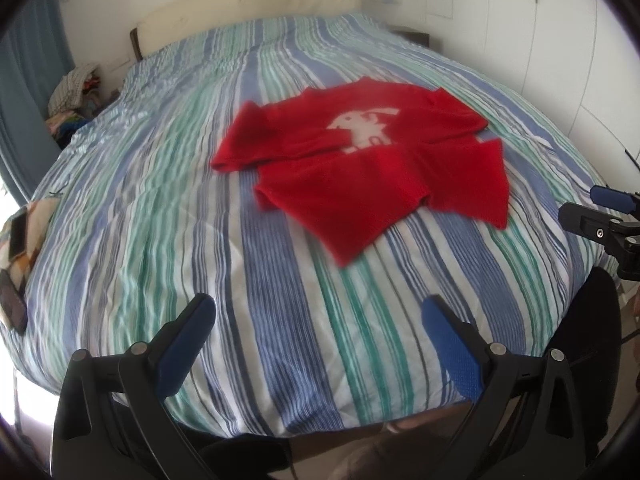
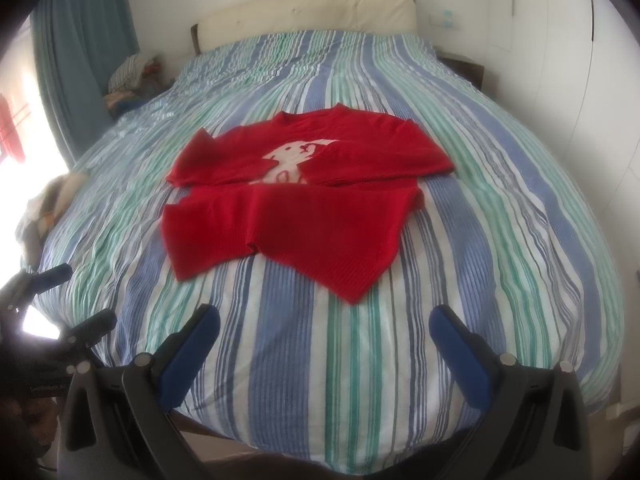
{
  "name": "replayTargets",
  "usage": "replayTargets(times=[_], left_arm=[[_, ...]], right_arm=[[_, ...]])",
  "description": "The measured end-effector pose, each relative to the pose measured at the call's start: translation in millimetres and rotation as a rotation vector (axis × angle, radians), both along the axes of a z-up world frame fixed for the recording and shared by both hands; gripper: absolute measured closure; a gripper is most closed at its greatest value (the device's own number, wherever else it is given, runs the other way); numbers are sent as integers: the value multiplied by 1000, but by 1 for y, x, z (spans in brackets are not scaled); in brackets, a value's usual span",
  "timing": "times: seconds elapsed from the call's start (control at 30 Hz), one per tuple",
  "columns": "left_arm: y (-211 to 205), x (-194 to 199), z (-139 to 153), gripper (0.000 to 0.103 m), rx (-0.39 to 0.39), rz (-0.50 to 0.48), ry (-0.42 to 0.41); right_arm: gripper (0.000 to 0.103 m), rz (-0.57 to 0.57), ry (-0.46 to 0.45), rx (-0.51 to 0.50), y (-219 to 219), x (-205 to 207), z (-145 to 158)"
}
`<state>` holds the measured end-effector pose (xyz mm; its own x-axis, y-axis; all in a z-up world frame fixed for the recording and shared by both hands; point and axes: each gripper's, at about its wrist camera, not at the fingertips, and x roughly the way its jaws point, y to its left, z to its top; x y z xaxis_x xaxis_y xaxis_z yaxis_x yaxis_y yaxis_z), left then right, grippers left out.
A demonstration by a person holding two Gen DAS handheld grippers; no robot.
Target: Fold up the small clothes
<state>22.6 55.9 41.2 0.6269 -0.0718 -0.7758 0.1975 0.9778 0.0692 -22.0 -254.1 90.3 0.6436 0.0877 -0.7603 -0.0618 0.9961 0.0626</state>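
A small red sweater [image 1: 360, 160] [image 2: 304, 208] with a white animal print lies in the middle of the striped bed [image 1: 280, 340] [image 2: 340, 380]. Both sleeves are folded in across the chest, partly covering the print, and the hem points toward me. My left gripper [image 1: 320, 320] hovers open above the bed's near edge, short of the sweater, with nothing between its fingers. My right gripper [image 2: 326, 326] is also open and empty, just short of the hem corner. Each gripper shows at the edge of the other's view: the right gripper [image 1: 600, 216] and the left gripper [image 2: 60, 300].
A cream headboard [image 1: 256, 4] [image 2: 312, 12] stands at the far end. A pile of clothes [image 1: 76, 96] [image 2: 132, 76] sits at the far left beside blue curtains [image 2: 84, 32]. Phones on a patterned cloth [image 1: 20, 236] lie at the left edge. White wardrobe doors [image 2: 560, 40] line the right.
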Motion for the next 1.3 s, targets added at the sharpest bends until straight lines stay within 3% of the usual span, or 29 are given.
replayTargets(times=[0.33,1.3], left_arm=[[22,7,-4,0,-43,72,25],[28,8,-18,0,-54,82,62]], right_arm=[[0,-10,0,-2,-2,1,1],[0,-19,26,14,-3,-1,-7]])
